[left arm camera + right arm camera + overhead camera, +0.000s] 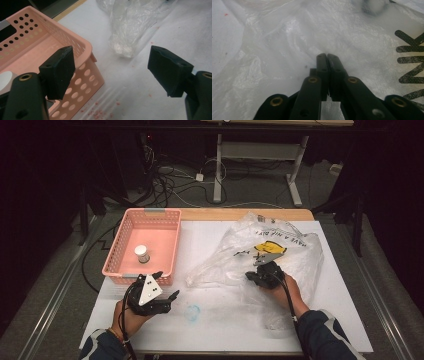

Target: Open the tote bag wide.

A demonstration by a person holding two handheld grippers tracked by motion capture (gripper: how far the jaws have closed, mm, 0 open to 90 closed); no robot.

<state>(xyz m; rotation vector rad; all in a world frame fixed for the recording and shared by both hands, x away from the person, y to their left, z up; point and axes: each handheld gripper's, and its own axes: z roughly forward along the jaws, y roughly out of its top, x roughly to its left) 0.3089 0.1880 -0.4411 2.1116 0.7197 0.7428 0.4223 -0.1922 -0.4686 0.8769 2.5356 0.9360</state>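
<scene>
A crumpled clear plastic bag (260, 247) with black print and a yellow face lies on the right half of the white table cover. My right gripper (256, 276) rests on its near part with the jaws pressed together (327, 57); no film shows between them. A pink perforated basket (116, 262) stands at the left with a small white jar (142, 253) inside. My left gripper (166, 285) hovers just in front of the basket's near right corner (93, 56), jaws wide apart and empty (111, 53), pointing toward the bag's left end (122, 45).
A faint blue ring mark (191, 312) sits on the cover between my hands. Red crumbs (100, 113) lie by the basket's corner. A blurry round pale object (372, 6) shows through the bag. Cables and desk legs (218, 175) are on the floor beyond the table.
</scene>
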